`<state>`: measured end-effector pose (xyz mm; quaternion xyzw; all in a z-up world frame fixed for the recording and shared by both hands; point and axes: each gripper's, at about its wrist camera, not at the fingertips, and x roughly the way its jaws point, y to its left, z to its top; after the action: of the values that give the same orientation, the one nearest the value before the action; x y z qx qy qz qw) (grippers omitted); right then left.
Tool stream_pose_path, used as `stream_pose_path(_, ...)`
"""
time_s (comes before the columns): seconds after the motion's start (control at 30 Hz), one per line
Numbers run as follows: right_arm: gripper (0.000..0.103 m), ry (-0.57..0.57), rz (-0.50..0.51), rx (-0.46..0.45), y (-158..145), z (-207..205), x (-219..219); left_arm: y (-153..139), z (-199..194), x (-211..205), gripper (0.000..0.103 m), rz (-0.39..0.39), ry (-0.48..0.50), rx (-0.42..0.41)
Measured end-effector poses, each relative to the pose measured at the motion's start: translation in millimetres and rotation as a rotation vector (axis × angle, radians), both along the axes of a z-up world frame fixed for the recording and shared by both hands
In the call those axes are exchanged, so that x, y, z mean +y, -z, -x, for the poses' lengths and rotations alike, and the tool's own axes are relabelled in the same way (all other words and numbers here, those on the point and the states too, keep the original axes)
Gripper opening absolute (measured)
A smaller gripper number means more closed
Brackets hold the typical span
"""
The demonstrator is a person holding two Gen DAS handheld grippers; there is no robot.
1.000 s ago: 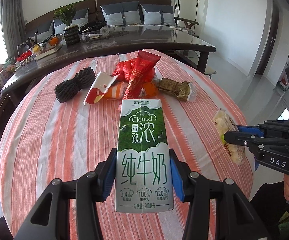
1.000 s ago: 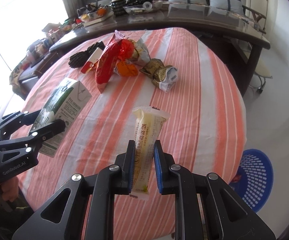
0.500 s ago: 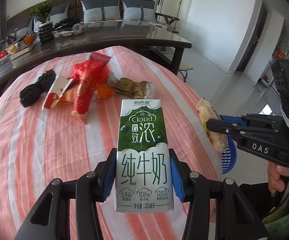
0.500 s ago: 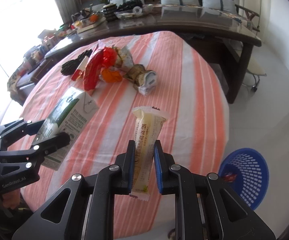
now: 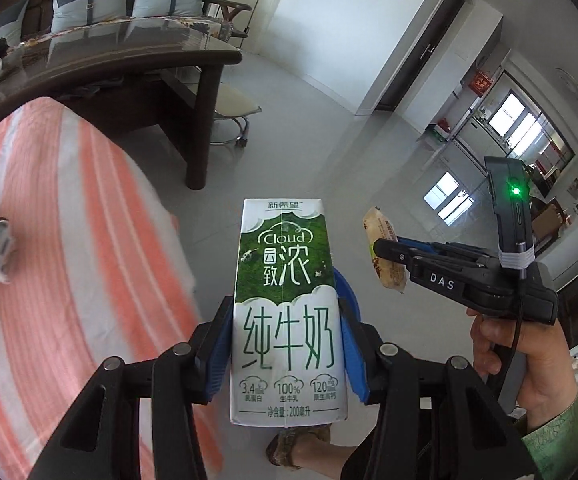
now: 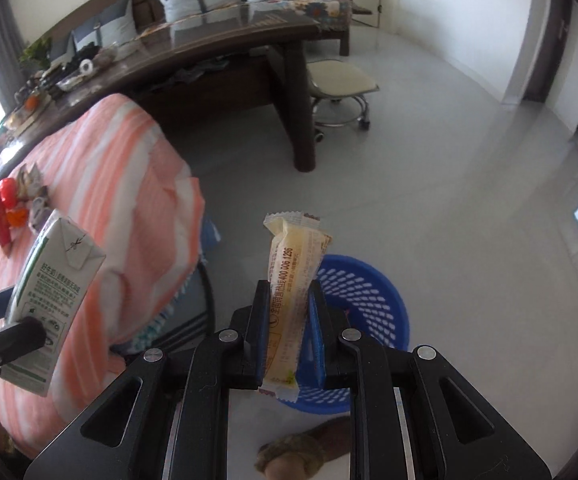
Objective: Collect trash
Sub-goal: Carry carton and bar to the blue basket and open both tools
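Left gripper [image 5: 287, 344]: jaws clamped on the sides of one green and white milk carton [image 5: 287, 300], held upright in the air past the table edge.
Right gripper [image 6: 289, 324]: jaws clamped on one pale yellow snack wrapper [image 6: 293, 280], held upright above the near rim of the basket.
Basket: one blue plastic basket [image 6: 365, 304] on the grey floor beside the striped table [image 6: 101, 184]; in the left view the carton hides most of it.
Trash left on table: a small cluster of red and orange wrappers [image 6: 7, 208] far back; exact count cannot be told.
Risk: the carton looks short of the basket, so letting go now could drop it on the floor.
Risk: the light wrapper may drift and catch the rim, or miss.
Count: two grippers, two held items, one basket.
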<state>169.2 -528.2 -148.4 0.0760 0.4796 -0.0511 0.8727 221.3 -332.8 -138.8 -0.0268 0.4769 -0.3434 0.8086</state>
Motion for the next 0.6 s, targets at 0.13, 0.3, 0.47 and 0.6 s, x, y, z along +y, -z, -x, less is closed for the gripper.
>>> stream_pose_path(0.13, 0.017, 0.069, -0.023, 0.023, 23, 4, -39, 28, -16, -46, 0.050, -0.035, 0.047, 0.010)
stream_pose_path(0.3, 0.017, 0.099, -0.068, 0.054, 45, 4, -66, 62, -29, -82, 0.050, -0.066, 0.080, 0.030)
stream_pose_path(0.47, 0.019, 0.121, -0.112, 0.061, 53, 7, -83, 82, -39, -104, 0.053, -0.055, 0.094, 0.058)
stream_pose_path(0.6, 0.041, 0.134, -0.159, 0.053, 58, 13, -92, 90, -52, -117, 0.064, -0.081, 0.075, 0.078)
